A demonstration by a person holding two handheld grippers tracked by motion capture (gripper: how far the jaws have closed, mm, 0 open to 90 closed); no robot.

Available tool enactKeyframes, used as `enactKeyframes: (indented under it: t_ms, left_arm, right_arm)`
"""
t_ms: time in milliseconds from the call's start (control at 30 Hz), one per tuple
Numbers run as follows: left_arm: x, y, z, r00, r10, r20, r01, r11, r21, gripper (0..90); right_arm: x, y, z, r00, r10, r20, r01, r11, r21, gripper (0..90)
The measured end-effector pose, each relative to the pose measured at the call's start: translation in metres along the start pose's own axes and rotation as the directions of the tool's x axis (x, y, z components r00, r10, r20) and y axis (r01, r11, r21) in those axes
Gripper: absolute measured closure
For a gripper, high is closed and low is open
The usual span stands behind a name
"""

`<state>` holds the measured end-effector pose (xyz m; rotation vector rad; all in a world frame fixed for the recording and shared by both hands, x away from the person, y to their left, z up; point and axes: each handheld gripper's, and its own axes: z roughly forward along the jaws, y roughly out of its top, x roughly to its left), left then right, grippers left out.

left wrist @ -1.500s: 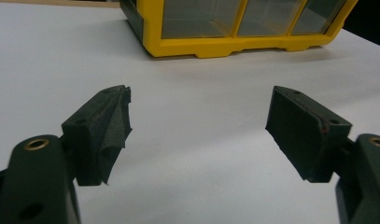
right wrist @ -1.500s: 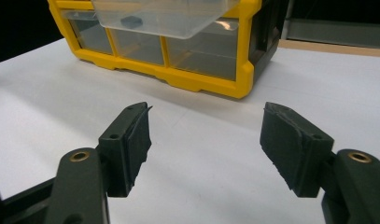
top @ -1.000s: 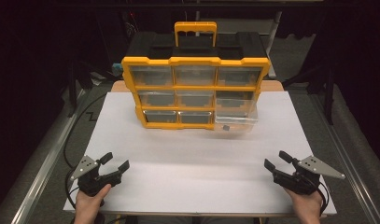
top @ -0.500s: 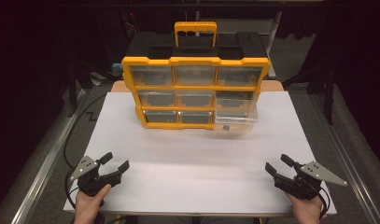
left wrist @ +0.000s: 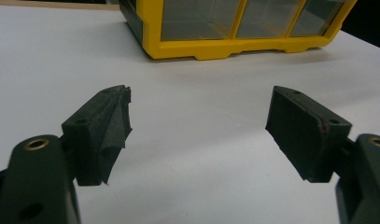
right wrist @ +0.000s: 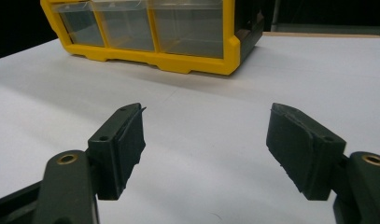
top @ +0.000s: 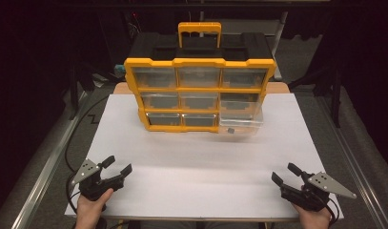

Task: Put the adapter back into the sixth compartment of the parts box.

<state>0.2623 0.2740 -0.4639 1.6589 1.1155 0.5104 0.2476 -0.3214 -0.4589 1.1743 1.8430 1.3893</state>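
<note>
Yellow cabinet: yellow plastic drawer organiser [top: 199, 93] with clear drawers in three rows, a carry handle on top, standing upright at the far middle of the white table [top: 191, 191].
Open drawer: clear plastic drawer [top: 241, 122] at the organiser's lower right, pulled forward out of its slot; a small dark item [top: 231, 130] lies inside near its front, too small to name.
Left gripper: black two-jaw left gripper [top: 116, 168], held in a hand at the near left corner, resting low over the table; jaws wide apart, nothing between them.
Right gripper: black two-jaw right gripper [top: 285, 173], held at the near right corner; its jaws have just been opening and stand wide, with only bare table between them.
Progress: judging by the layout, one drawer is out and both grippers are empty and well apart from the organiser, so any picking from or closing of the drawer seems not yet done.
Open room: broad bare white surface lies between grippers and organiser.
Edges: both hands sit near the table's front edge; the pulled drawer juts toward the right gripper's path.
</note>
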Motion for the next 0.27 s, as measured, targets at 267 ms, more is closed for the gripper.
enactKeyframes:
  t_ms: [267]
  left_arm:
    - [-0.0003, 0.0002, 0.0004, 1.0, 0.003, 0.0, -0.003, 1.0, 0.001, 22.8]
  right_arm:
    - [0.0008, 0.0001, -0.0003, 1.0, 0.005, -0.007, -0.005, 1.0, -0.007, 28.5]
